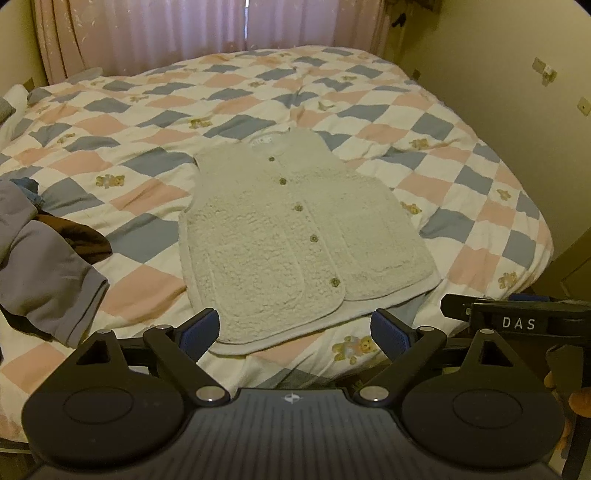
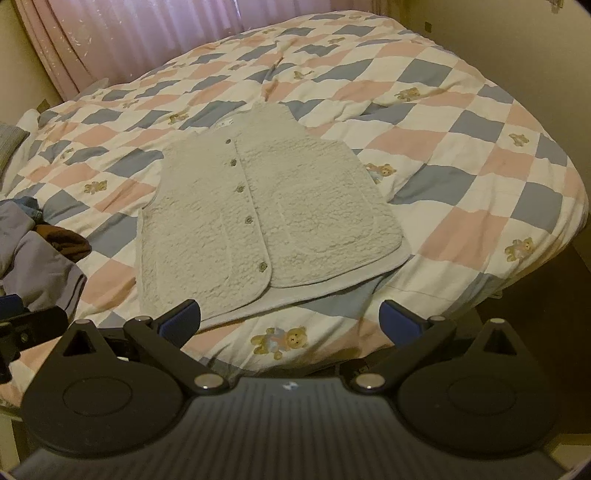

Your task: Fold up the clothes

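- Cream fleece is making up the vest [image 1: 295,236], which is being shown spread flat, front side up and buttoned, on the bed [image 1: 480,206] just ahead of both hand-held grippers.
- Five small buttons [image 1: 314,238] are being seen running down the vest's middle, and its hem is being seen lying nearest the fingertips.
- Nothing is being held by the left hand-held gripper [image 1: 295,330]; its jaws are being kept wide apart, with the vest's hem lying between and just beyond its blue pads [image 1: 391,332].
- Nothing is being gripped by the right hand-held gripper [image 2: 291,319] either; its jaws are likewise being held wide, with the vest's near corner lying ahead of its left finger.
- Whether the vest is being touched by any pad cannot be told.
- Part of the right hand-held gripper is being caught at the right edge of the left wrist view, beside the left one.
- A quilt [image 2: 461,155] of pink, blue and white squares with small bears is being seen covering the bed under the vest.
- A pile of grey and brown clothes [image 1: 40,251] is being shown on the quilt to the left of the left hand-held gripper, apart from the vest.
- Pink curtains [image 1: 166,29] are being seen hanging beyond the bed's far side.
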Motion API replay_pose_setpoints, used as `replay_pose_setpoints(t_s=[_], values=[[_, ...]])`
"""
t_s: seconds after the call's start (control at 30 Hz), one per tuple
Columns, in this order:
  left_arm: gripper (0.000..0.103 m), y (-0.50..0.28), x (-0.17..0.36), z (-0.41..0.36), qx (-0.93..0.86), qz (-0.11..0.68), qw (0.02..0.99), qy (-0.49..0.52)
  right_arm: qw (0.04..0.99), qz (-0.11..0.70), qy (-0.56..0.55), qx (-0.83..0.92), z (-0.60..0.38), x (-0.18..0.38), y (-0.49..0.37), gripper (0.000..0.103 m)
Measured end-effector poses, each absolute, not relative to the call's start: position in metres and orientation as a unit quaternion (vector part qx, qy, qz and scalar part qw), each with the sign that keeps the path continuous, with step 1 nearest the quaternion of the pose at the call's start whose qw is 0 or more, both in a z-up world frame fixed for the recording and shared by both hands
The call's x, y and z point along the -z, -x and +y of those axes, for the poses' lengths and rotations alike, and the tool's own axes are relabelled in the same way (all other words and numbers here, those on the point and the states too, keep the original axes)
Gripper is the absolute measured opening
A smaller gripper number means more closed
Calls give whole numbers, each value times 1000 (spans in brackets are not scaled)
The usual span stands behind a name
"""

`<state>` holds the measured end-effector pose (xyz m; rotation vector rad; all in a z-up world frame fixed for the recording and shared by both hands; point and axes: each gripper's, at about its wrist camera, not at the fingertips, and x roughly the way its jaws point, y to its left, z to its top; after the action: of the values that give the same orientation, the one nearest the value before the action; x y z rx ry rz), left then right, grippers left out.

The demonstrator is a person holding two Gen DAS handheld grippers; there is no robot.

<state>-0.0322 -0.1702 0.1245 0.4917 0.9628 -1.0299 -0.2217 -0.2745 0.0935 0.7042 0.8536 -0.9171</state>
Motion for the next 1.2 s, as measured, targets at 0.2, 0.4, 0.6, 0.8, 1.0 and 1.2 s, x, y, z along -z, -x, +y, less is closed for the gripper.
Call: replay_pose_setpoints(t_s=[0.2,0.4,0.6,0.8,1.0,1.2], values=[[92,35,-122,-169,463,443,734,-227,754,398,-319,414,-275,-92,222,102],[92,36,-114,-171,457,450,729,-239,750,402,-327,411,-279,-87,224,102],[92,31,-105,-175,445,455,729,-251,752,407,-323,406,-286,-83,219,102],[92,19,-106,-179,431,459,735,-251,759,403,-322,397,-303,-88,208,102],[93,5,-103,-188,424,460,738,-253,767,402,-312,391,-314,-91,192,102],[93,-8,-99,-193,420,467,738,-247,764,410,-314,387,-325,-88,179,102]])
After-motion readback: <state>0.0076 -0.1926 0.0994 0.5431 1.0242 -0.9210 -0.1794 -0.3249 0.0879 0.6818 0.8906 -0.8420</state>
